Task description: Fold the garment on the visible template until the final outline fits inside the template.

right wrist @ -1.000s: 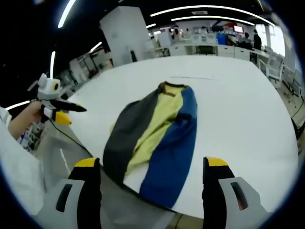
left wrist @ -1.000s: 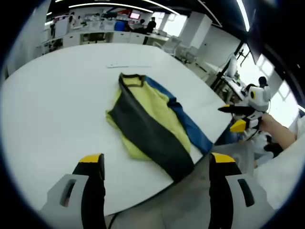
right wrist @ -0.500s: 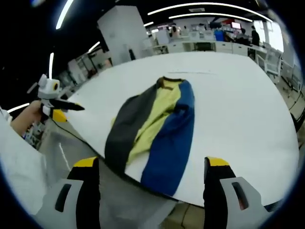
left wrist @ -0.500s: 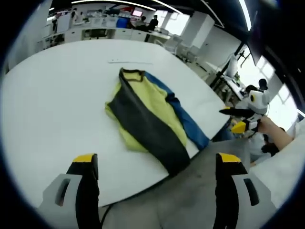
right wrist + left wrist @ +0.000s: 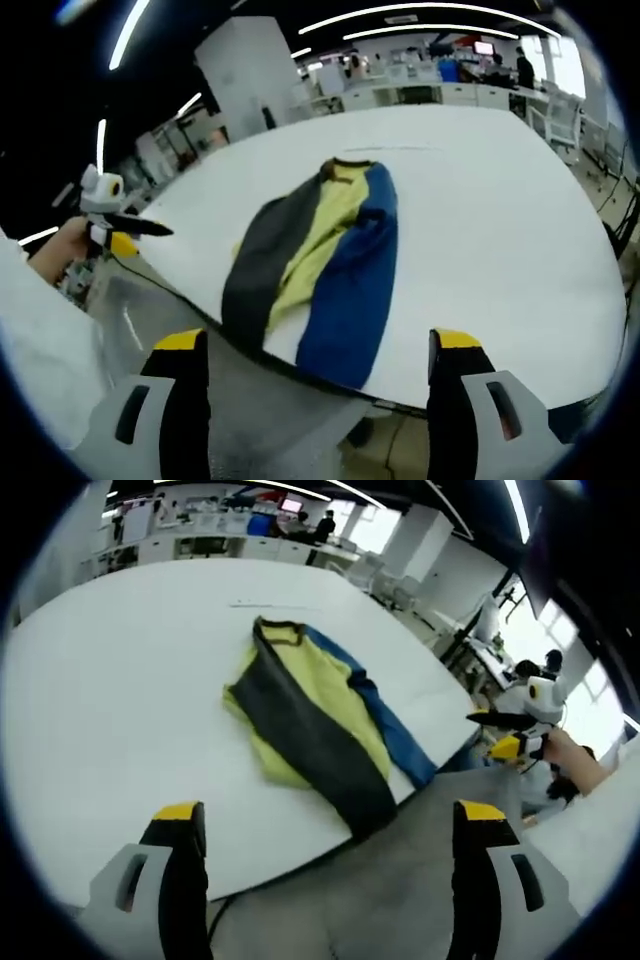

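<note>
A garment [image 5: 315,718] in yellow, dark grey and blue lies crumpled lengthwise on the white table [image 5: 110,680], one end hanging over the near edge. In the right gripper view the same garment [image 5: 315,255] runs from the table's middle to its near edge. My left gripper [image 5: 325,825] is open, back from the table edge, holding nothing. My right gripper [image 5: 315,350] is open too, held off the edge in front of the blue side. Each gripper shows in the other's view, the right gripper [image 5: 510,730] at the right and the left gripper [image 5: 110,215] at the left.
A thin line [image 5: 275,606] is marked on the table beyond the garment. Desks, monitors and people fill the far room [image 5: 440,75]. A person's hand and white sleeve [image 5: 40,300] are at the left. Grey floor lies below the table edge.
Both views have pulled back slightly from the table, so more floor shows under the edge. The garment lies as before. Both grippers stay open.
</note>
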